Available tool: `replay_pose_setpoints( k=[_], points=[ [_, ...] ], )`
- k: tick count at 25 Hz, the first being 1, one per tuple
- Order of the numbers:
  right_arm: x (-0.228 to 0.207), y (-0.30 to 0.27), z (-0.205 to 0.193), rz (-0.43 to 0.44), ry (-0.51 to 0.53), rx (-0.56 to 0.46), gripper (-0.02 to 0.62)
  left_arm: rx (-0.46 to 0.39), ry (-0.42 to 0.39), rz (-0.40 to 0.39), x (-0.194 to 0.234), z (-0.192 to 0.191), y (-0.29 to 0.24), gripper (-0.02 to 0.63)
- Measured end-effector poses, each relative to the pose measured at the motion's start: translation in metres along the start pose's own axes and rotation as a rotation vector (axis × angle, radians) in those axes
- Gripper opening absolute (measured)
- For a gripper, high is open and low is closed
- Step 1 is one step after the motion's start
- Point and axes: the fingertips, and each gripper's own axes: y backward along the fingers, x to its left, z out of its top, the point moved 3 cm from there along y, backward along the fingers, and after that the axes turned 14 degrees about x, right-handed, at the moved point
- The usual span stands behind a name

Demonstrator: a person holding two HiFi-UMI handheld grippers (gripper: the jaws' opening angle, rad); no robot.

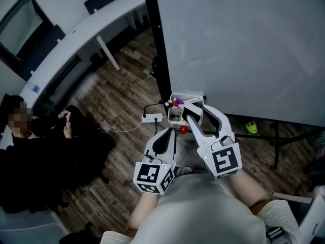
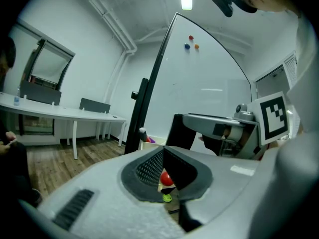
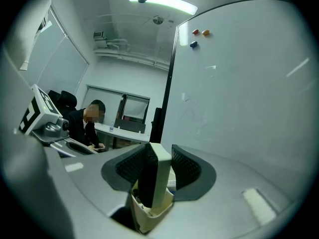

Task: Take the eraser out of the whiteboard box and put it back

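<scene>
Between the pads of the right tongs [image 3: 157, 166] stands the eraser [image 3: 153, 180], upright and clamped, its dark felt face against one pad and its pale back against the other. Its lower end sits at the mouth of the cream whiteboard box [image 3: 149, 217] directly beneath those tongs. Beside them, the left tongs [image 2: 164, 167] are closed on nothing, and a small red ball [image 2: 167, 179] shows past their tips. Just beyond both tongs rises the whiteboard [image 1: 244, 50]. Likely risks: the eraser could catch the box rim or a purple-capped pen [image 1: 177, 103] inside (seen from above) and twist in the grip, or a sideways push could knock the box off the board. No brand or readable writing appears, only black-and-white square markers on the tongs' cubes and faint, illegible smudges on the board.
</scene>
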Motion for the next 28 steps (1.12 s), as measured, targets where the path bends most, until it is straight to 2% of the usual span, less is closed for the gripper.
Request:
replay_pose_setpoints(
  k=[28],
  points=[
    [0.020, 0.047, 0.021, -0.079, -0.030, -0.046, 0.170, 0.003, -0.028, -0.051, -0.017, -0.010, 0.035, 0.000]
  ],
)
